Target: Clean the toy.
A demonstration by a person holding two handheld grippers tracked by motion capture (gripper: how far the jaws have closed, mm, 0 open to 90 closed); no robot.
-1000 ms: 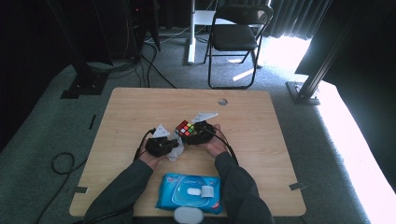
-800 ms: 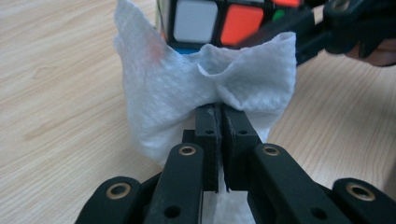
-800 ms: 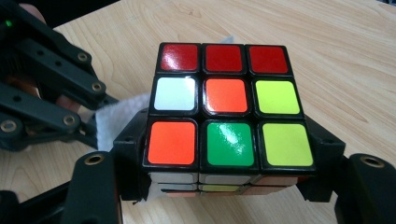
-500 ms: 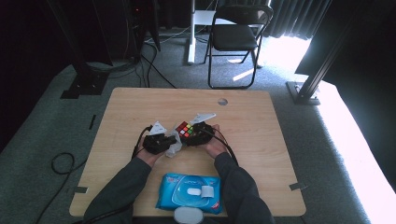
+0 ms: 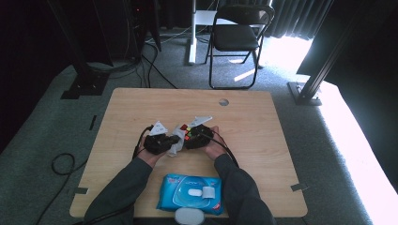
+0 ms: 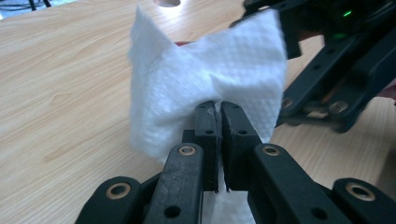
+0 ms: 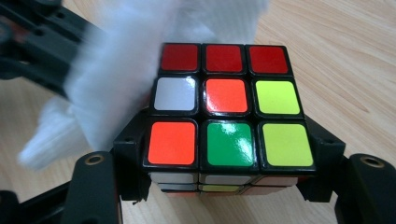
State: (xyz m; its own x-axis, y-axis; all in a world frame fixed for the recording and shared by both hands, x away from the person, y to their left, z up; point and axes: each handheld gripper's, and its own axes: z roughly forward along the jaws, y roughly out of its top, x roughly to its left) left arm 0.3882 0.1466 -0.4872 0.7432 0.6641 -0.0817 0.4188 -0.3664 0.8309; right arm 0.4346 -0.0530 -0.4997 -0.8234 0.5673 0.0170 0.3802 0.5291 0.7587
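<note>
Evidently a wipe-down: at mid-frame in the high view, the right gripper (image 7: 224,186) clamps the puzzle cube (image 7: 224,107) by its sides, while the left gripper (image 6: 218,112) is clenched on a white wipe (image 6: 205,79) pressed to the cube's flank. Pushing too hard could twist a layer or lever the cube out over the bench (image 5: 263,112).

From my high view, daylight pours in at the upper right and burns the floor (image 5: 375,154) white along the right edge, while the left and top stay dark. The surface (image 5: 263,122) is evenly lit. In my right gripper view the wipe (image 7: 107,88) is blurred, and the cube (image 7: 226,105) shows soft glare.
</note>
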